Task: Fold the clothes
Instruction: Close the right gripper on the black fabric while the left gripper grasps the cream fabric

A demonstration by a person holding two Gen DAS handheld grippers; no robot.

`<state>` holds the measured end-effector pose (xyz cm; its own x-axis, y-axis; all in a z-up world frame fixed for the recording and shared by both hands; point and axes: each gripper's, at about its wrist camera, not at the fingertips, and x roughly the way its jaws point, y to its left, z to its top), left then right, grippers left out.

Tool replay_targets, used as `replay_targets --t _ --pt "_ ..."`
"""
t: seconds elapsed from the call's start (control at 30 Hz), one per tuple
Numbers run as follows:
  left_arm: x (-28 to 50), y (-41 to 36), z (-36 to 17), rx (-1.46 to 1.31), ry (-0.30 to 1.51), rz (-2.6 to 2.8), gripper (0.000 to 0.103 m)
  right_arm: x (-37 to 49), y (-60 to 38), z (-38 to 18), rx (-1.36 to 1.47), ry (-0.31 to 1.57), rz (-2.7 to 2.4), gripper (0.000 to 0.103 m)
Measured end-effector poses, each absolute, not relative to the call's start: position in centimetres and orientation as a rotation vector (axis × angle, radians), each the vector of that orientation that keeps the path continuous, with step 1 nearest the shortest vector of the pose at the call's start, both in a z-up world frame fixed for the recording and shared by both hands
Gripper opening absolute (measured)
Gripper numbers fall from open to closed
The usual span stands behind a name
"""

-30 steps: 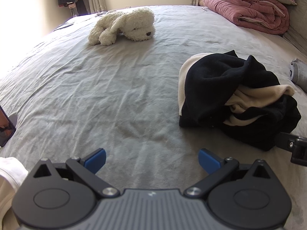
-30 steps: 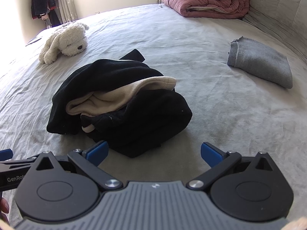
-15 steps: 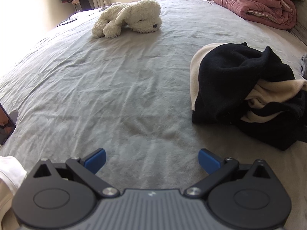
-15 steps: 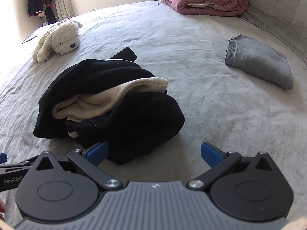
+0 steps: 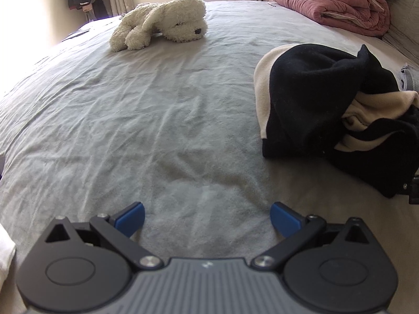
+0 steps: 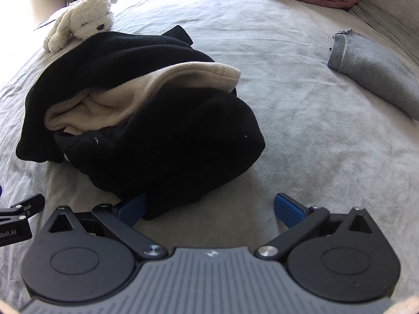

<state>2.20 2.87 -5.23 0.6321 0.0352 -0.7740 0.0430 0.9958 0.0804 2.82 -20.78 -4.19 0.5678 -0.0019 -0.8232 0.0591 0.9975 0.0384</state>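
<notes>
A crumpled black and cream garment [image 6: 146,120] lies in a heap on the grey bed sheet [image 6: 301,141]; it also shows at the right of the left wrist view [image 5: 327,110]. My right gripper [image 6: 209,209] is open, its left fingertip [image 6: 132,208] at the heap's near edge, with the black cloth reaching between the fingers. My left gripper [image 5: 207,218] is open and empty over bare sheet, left of the heap.
A white plush dog [image 5: 162,22] lies at the far side of the bed. A folded grey garment [image 6: 371,70] lies at the right. A folded pink quilt [image 5: 337,2] sits at the far right. The left gripper's edge shows in the right wrist view [image 6: 18,217].
Both grippers have moved forward over the bed. The right gripper has closed in on the black heap, whose edge now reaches between its open fingers.
</notes>
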Motion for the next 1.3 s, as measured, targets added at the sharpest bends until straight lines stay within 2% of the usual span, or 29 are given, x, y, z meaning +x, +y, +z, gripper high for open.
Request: replay_targets --t 0.37,0.5,0.7,1.03,1.2,1.3 --pt "1.8 4.0 -3.9 0.028 0.904 -0.047 0.103 2.1 -20.9 -3.1 0.116 0.943 -0.003 0.103" --pt "1.2 4.1 -2.7 0.038 0.895 -0.094 0.102 1.2 -21.7 -1.7 0.184 0.884 0.053 0.103" --pt "1.1 4.8 -2.0 -0.032 0.883 -0.118 0.102 0.2 -20.6 0.0 0.102 0.755 0.138 0.102" --pt "1.8 5.5 -2.0 -0.16 0.925 -0.176 0.102 0.2 -19.7 0.5 -0.007 0.649 0.238 0.088" --pt "2.3 4.8 -1.7 -0.177 0.891 -0.196 0.099 -0.5 -17.8 0.7 -0.11 0.595 0.284 0.08" --pt "2.8 4.1 -1.3 -0.217 0.836 -0.245 0.096 -0.4 -17.4 0.2 -0.137 0.594 0.285 0.072"
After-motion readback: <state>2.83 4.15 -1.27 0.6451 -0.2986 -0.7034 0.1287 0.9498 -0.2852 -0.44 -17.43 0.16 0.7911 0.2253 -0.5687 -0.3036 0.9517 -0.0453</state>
